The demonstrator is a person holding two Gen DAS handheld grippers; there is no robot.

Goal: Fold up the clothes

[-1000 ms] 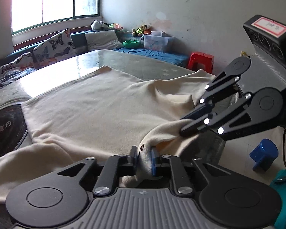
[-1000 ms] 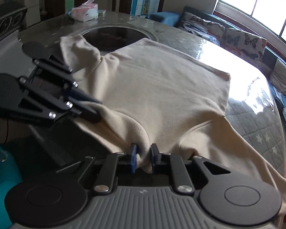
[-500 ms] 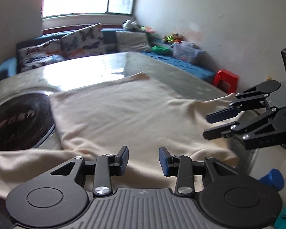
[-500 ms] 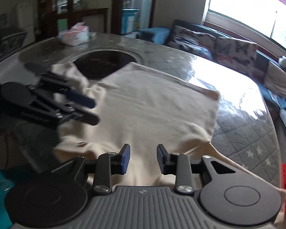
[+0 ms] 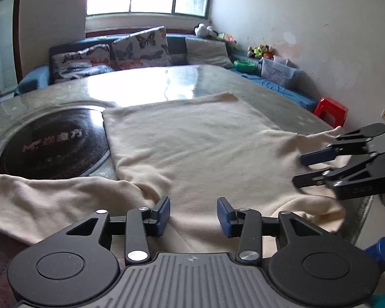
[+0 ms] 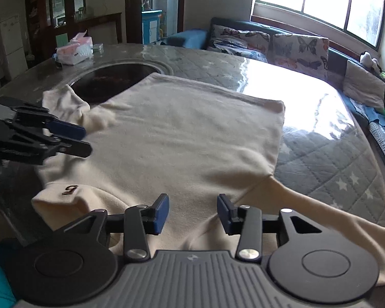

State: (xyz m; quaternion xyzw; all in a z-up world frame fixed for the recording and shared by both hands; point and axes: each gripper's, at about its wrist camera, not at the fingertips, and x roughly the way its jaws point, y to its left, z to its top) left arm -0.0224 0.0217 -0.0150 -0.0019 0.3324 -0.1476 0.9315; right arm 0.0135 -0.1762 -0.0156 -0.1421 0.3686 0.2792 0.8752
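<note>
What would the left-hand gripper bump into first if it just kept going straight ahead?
Most likely the cream garment, which lies spread on the table right ahead of the open left gripper. Depth is hard to judge through the fisheye.

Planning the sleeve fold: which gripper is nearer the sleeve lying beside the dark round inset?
Left. The left gripper hovers open right beside that sleeve; the right gripper sits across the shirt, by the other sleeve.
</note>
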